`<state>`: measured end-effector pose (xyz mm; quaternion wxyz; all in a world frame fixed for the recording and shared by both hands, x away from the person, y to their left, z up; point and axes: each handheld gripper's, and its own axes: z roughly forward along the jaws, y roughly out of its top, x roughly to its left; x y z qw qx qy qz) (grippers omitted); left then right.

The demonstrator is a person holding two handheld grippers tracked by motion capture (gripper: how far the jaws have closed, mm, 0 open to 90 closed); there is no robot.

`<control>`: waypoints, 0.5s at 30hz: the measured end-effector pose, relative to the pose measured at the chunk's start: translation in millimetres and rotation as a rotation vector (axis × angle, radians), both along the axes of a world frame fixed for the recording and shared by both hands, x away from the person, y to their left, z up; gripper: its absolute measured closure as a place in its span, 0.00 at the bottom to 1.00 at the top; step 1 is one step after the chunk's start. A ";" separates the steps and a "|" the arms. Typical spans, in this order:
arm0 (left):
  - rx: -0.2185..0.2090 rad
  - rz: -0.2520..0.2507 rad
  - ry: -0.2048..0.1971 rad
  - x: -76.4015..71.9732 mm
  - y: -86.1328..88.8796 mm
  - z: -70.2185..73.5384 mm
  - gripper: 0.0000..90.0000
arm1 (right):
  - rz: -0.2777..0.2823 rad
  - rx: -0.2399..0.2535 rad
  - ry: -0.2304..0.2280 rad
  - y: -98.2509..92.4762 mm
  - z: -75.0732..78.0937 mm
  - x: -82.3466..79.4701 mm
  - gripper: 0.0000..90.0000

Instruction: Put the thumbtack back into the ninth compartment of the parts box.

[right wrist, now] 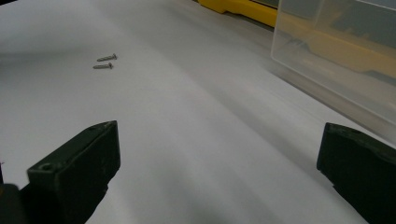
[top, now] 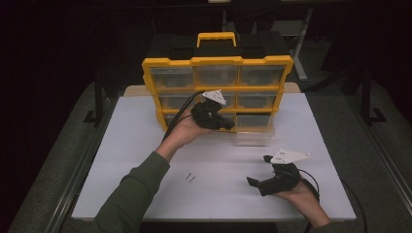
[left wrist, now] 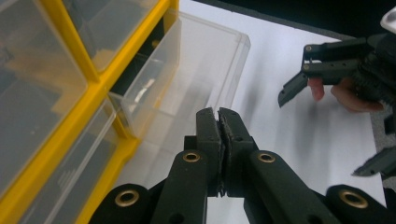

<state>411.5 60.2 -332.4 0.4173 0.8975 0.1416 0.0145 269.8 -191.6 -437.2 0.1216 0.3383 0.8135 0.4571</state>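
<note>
A yellow organizer point(top: 217, 62) with clear drawers stands upright at the back of the white table. Its bottom right drawer point(top: 254, 136) is pulled out onto the table. My left gripper point(top: 229, 125) is held just in front of that drawer. In the left gripper view its jaws point(left wrist: 218, 117) are shut with nothing between them, pointing at the open drawer point(left wrist: 196, 70). My right gripper point(top: 257, 170) rests near the front right of the table, open and empty point(right wrist: 217, 172). Two small screws point(top: 189, 178) lie side by side on the table, left of the right gripper point(left wrist: 324, 135).
The white table point(top: 121, 160) has open surface at the left and front. The organizer's yellow handle point(top: 216, 36) sticks up at the back. In the right gripper view the screws point(right wrist: 105, 61) lie far left and the clear drawer point(right wrist: 336, 51) stands at the right.
</note>
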 end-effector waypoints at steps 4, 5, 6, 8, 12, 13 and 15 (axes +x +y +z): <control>0.009 -0.004 -0.009 3.3 -7.8 0.8 0.98 | 0.001 0.003 -0.004 -0.1 0.1 -0.1 0.00; 0.011 -0.004 -0.010 4.2 -10.0 0.9 0.98 | 0.001 0.003 -0.004 -0.1 0.2 -0.1 0.00; 0.014 -0.006 -0.012 6.4 -13.8 1.0 0.98 | 0.002 0.004 -0.003 -0.2 0.1 0.0 0.00; 0.013 -0.007 -0.012 7.4 -16.1 0.7 0.98 | 0.002 0.004 -0.003 -0.2 0.1 0.0 0.00; 0.027 -0.013 -0.018 12.6 -28.1 -1.8 0.98 | 0.002 0.006 -0.003 -0.5 0.3 0.0 0.00; 0.027 -0.013 -0.018 12.6 -28.1 -1.8 0.98 | 0.002 0.006 -0.003 -0.5 0.3 0.0 0.00; 0.034 -0.012 -0.018 13.8 -32.9 -3.6 0.98 | 0.003 0.008 -0.003 -0.5 0.4 0.0 0.00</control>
